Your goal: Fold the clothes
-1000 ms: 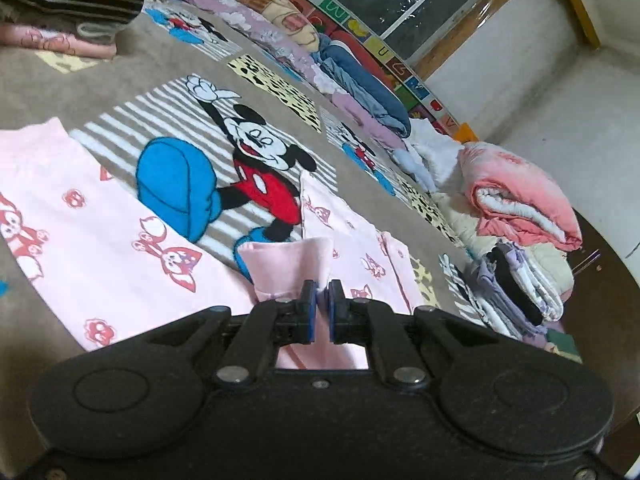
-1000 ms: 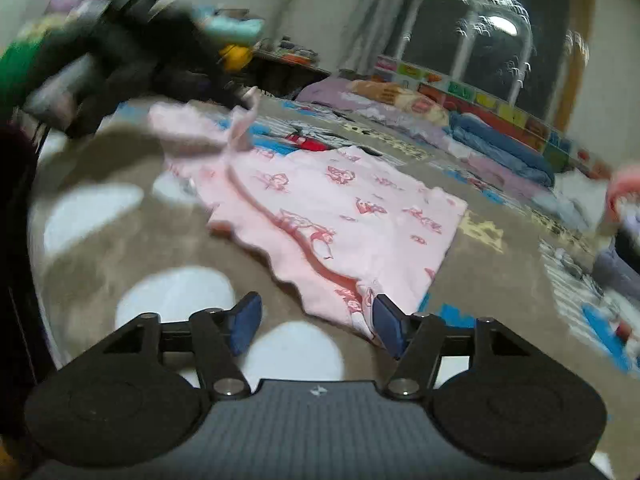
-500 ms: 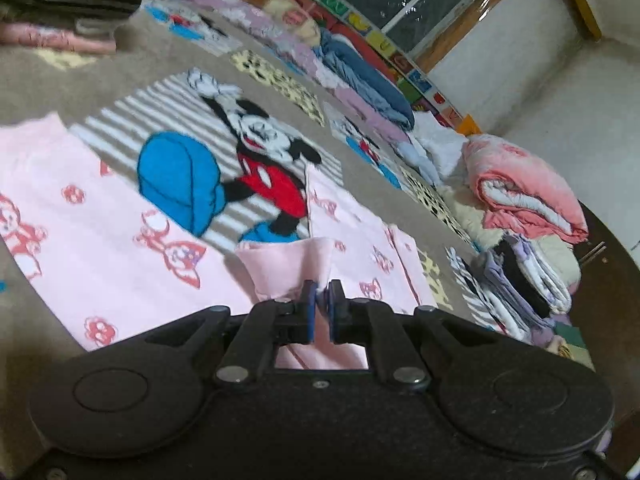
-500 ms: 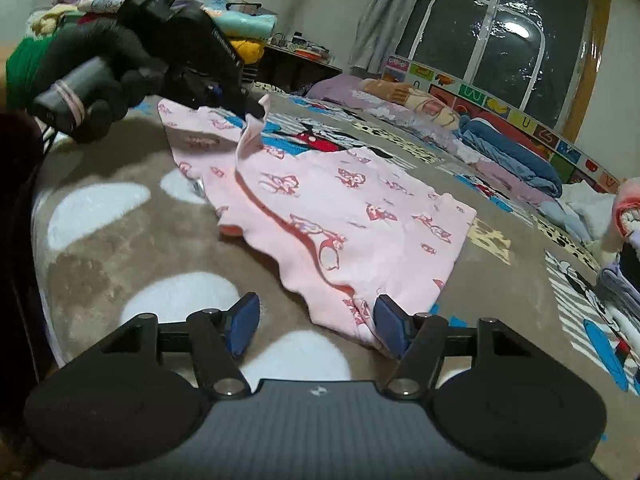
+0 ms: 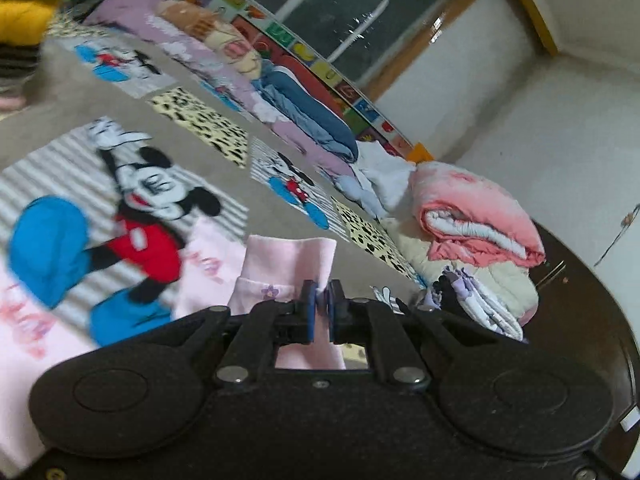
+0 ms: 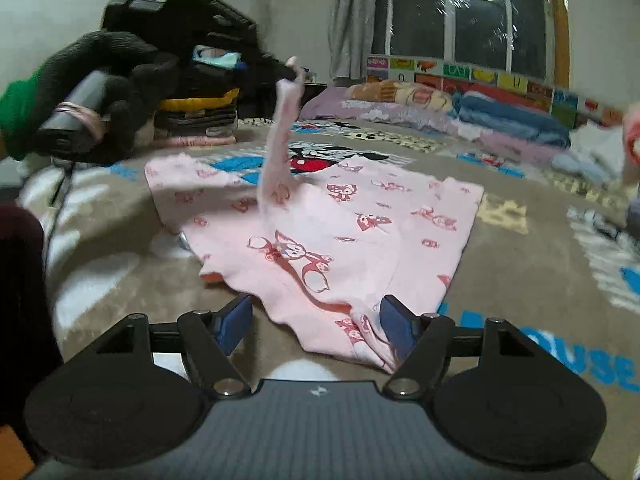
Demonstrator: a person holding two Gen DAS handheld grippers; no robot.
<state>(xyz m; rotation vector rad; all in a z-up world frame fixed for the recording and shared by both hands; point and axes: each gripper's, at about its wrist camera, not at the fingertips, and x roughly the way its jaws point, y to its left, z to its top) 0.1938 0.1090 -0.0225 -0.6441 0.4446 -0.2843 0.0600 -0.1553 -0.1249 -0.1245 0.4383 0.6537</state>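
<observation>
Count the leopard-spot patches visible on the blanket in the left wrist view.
3: one above the big mouse, one beside the pink quilt, one partly hidden top left. More may be covered.

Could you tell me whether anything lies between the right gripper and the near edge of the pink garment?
Nothing visible does. The right gripper has its jaws opening around the near edge of the pink garment, with only the blanket beneath. The left gripper is shut on a lifted part farther off.

The left gripper's point(image 5: 319, 306) black body hides the near part of the pink cartoon-printed cotton garment point(image 5: 288, 260). In the right wrist view, motion smears the garment's lifted strip. The far-right folded pink quilt point(image 6: 632, 136) is cut off there.
</observation>
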